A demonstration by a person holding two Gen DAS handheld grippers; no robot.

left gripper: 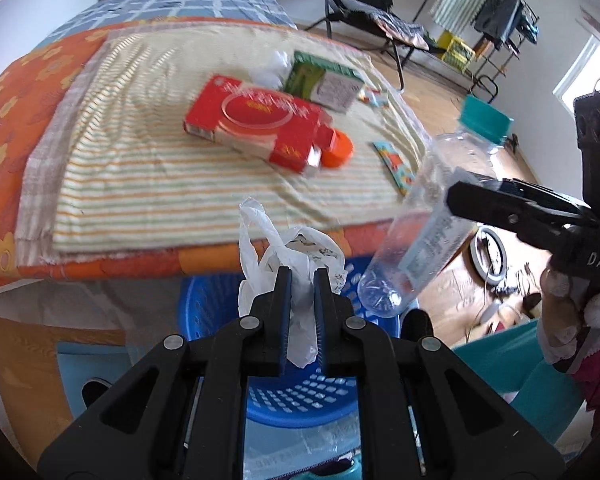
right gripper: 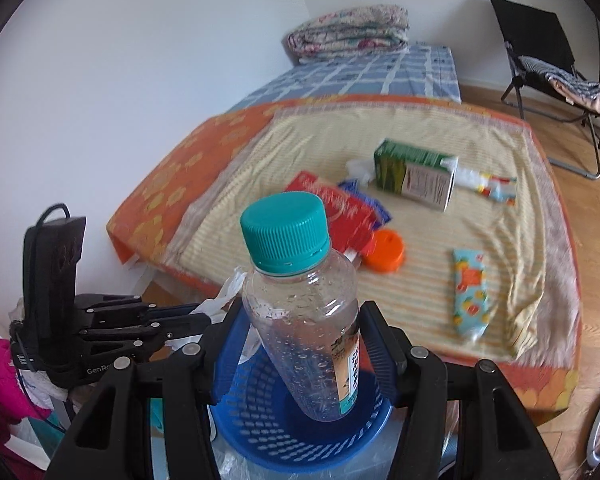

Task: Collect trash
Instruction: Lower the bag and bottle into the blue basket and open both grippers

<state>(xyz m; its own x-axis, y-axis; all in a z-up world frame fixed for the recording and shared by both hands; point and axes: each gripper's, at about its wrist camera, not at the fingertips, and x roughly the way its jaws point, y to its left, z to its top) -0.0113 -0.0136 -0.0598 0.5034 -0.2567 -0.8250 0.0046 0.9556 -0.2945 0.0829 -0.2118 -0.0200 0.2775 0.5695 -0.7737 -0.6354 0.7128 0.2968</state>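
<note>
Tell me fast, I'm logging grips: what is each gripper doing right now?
Left gripper: closed on a crumpled white plastic bag.
Right gripper: closed on a clear bottle with a teal cap.

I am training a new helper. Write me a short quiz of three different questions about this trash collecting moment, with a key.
1. True or false: the left gripper is shut on a white plastic bag.
2. What does the right gripper hold? A) red box B) clear bottle C) orange lid
3. Which container is below both grippers?

Key:
1. True.
2. B, the clear bottle with a teal cap.
3. The blue basket; red box and orange lid remain on the bed.
</note>
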